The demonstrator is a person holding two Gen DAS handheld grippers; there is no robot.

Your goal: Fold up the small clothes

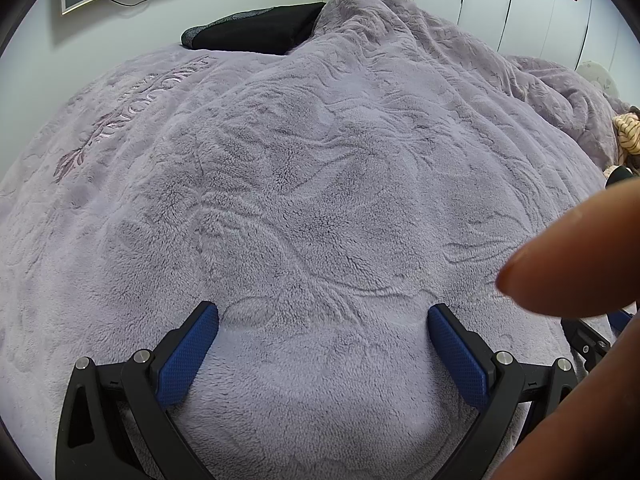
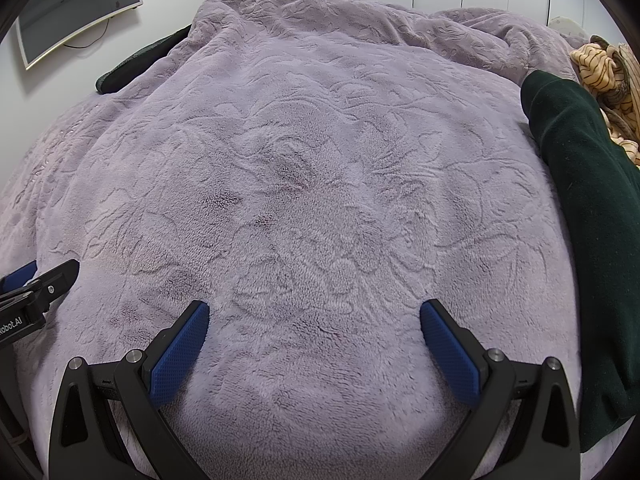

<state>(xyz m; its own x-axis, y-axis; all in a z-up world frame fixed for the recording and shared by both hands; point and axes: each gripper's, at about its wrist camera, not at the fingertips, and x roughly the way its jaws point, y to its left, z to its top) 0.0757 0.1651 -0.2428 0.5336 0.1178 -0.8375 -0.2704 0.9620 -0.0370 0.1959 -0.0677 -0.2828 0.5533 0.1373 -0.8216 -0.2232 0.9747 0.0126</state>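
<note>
Both tools hang over a bed covered by a fluffy purple blanket (image 2: 304,184). The left hand-held gripper (image 1: 323,320) has its two blue pads spread wide apart and holds nothing. The right hand-held gripper (image 2: 314,318) is spread wide too, and it is empty as well.

The small clothes are not in front of the grippers. A bunched pile of tan striped clothes (image 2: 604,76) sits far off at the right edge of the bed, near the back. A dark green cloth (image 2: 588,216) lies along the right side, between that pile and the right gripper. I cannot tell if it is a piece of clothing or a sleeve. A big blurry finger (image 1: 568,268) pokes into the left camera's view.

I think the folding has not started, and the first job is to fetch one piece. It should help to reach to the right with the right gripper, pinch only one edge of one piece, and lift it free of the pile. Then lay it flat in the middle.

The middle of the blanket is wide and bare, so there is lots of room to spread things out. The blanket bunches up high at the back, and a black pillow (image 1: 256,28) sits at the far left, so it is best to stay near the front.
</note>
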